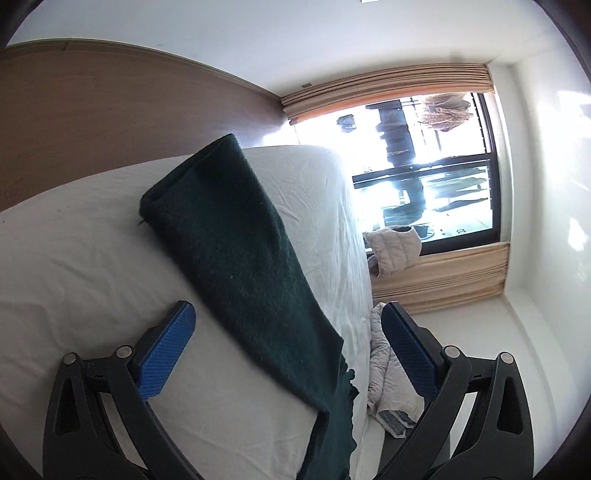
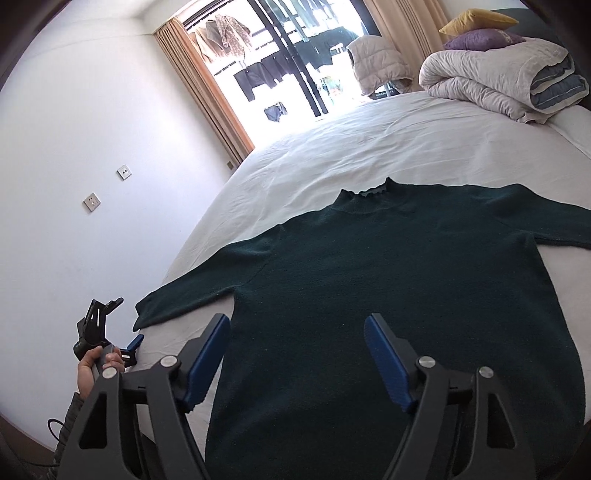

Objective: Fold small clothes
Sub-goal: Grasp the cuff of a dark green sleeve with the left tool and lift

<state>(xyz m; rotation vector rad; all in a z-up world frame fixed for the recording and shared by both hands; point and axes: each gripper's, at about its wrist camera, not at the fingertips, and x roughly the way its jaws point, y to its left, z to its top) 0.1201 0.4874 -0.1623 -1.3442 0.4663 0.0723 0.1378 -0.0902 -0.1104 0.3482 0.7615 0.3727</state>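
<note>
A dark green sweater (image 2: 388, 277) lies flat on the white bed (image 2: 369, 147), collar toward the window, both sleeves spread out. My right gripper (image 2: 297, 319) hovers open over the sweater's lower body, nothing pressed between its blue pads. At the lower left, a hand (image 2: 88, 373) holds my left gripper (image 2: 128, 320) just beside the left sleeve's cuff. In the rolled left wrist view, that sleeve (image 1: 236, 240) runs across the bed sheet (image 1: 74, 240) between the wide-open jaws of the left gripper (image 1: 288, 308); the pads stand apart from it.
A folded quilt (image 2: 498, 81) with pillows (image 2: 480, 29) on top sits at the bed's far right. A padded jacket (image 2: 376, 62) hangs near the bright window (image 2: 277, 55). A white wall with sockets (image 2: 90, 202) runs close along the bed's left edge.
</note>
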